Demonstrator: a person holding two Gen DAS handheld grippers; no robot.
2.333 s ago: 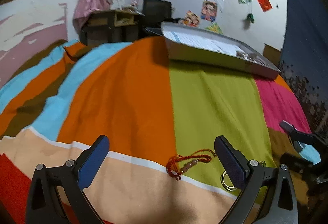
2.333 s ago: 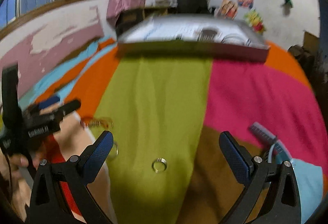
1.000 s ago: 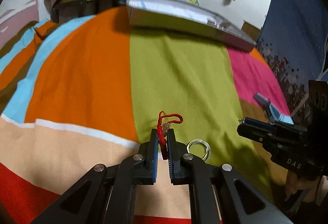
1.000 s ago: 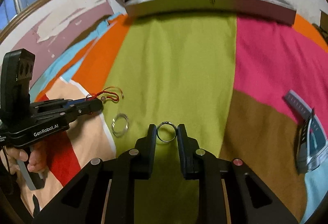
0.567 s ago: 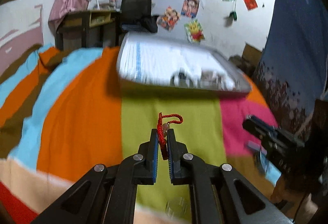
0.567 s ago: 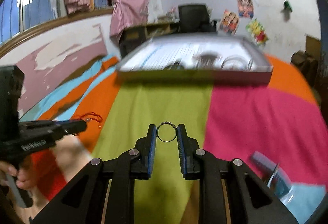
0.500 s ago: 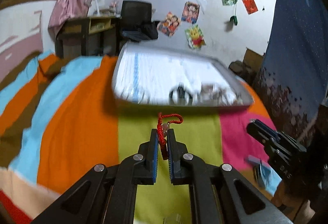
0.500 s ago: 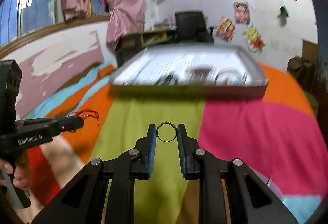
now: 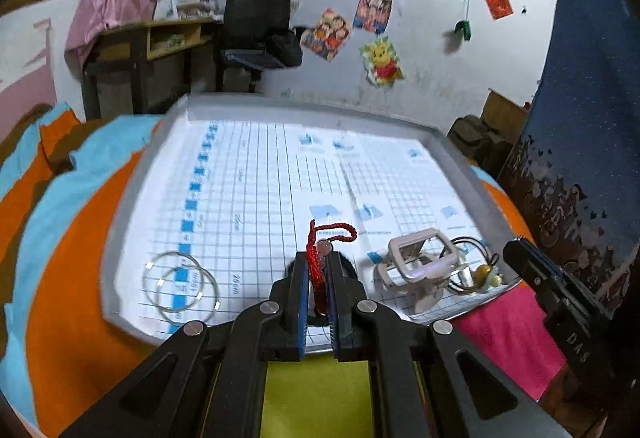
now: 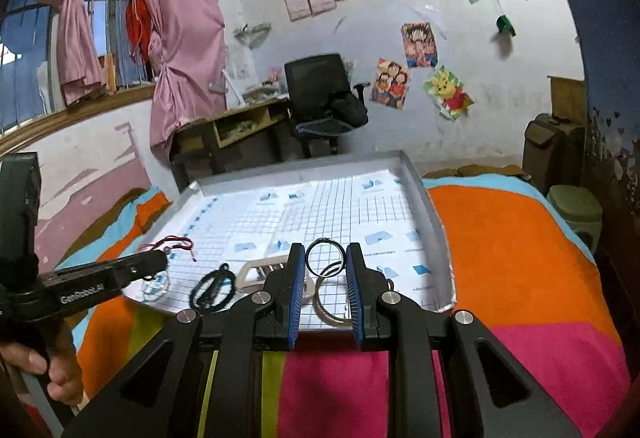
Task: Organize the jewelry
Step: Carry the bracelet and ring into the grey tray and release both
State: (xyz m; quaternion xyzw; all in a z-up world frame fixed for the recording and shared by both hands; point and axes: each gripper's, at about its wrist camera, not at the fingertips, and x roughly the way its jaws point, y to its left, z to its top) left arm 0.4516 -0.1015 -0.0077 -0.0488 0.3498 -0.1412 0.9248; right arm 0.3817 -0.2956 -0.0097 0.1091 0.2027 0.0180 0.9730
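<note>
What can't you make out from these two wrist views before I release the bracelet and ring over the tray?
- Left wrist view: the red cord bracelet is mostly buried between the left gripper fingers; its full length is hidden.
- Left wrist view: the tray near edge is covered by the gripper body.
- Left wrist view: the hair clip and hair ties overlap; their contact is unclear.
- Right wrist view: the right gripper with the ring hides the items directly below.
- Both views: the tray's printed text is unreadable.

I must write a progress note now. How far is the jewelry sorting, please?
Partly done. Already lying in the grey tray lined with gridded paper: two clear bangles, a white rectangular hair claw and a black cord loop. In hand: the left gripper clamps a red cord bracelet, the right gripper a thin metal ring, both above the tray. Left: releasing them inside.
</note>
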